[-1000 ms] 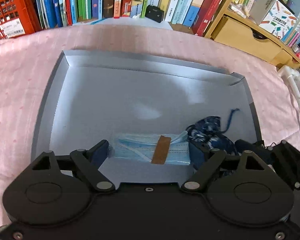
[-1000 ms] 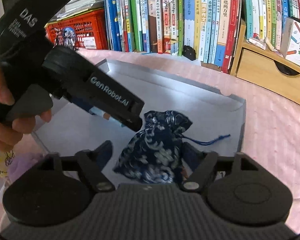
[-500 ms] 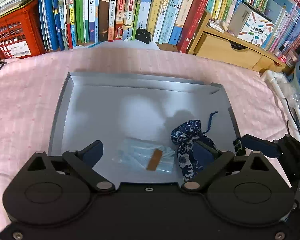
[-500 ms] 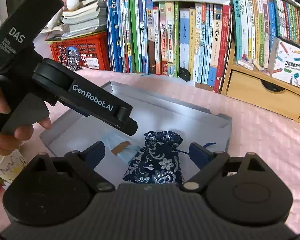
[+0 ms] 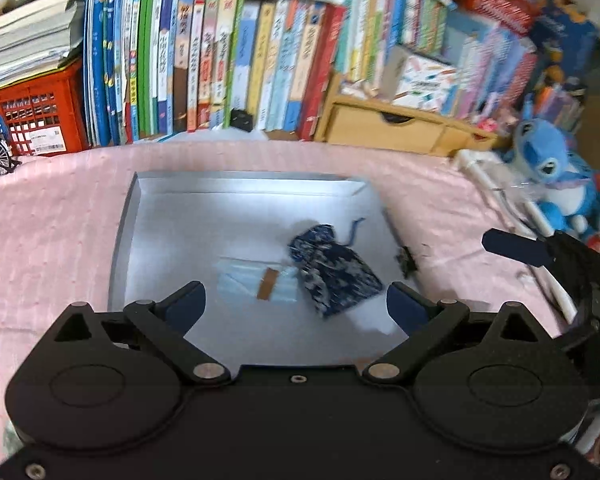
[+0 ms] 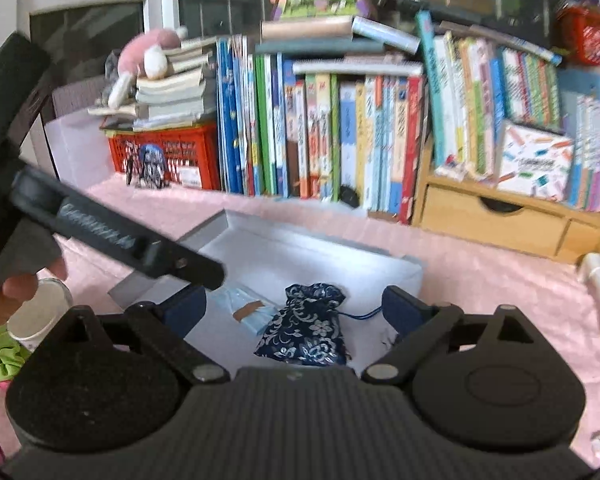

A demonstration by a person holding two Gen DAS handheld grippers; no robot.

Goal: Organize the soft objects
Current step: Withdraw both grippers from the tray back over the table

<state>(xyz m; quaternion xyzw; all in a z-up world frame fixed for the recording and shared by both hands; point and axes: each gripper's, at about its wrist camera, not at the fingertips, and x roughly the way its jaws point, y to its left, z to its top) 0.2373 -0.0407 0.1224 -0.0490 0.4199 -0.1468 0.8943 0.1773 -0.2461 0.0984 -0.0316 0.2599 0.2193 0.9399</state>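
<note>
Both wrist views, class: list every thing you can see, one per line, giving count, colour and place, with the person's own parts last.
Tray: one, grey, on the pink cloth.
Pouch: one, navy floral drawstring, in the tray, right of the mask.
Face mask: one, pale blue in clear wrap with a brown band, in the tray.
Pink cloth: one, covering the surface.
Books: many, mixed colours, upright behind the tray.
Crate: one, red, far left.
Wooden drawer unit: one, tan, right of the books.
Plush toy: one, blue, far right.
Scrunchie: one, green, near left.
Cup: one, white, by the scrunchie.
Left hand-held gripper: open, empty.
Right hand-held gripper: open, empty.
Hand: one, holding the left hand-held gripper.
</note>
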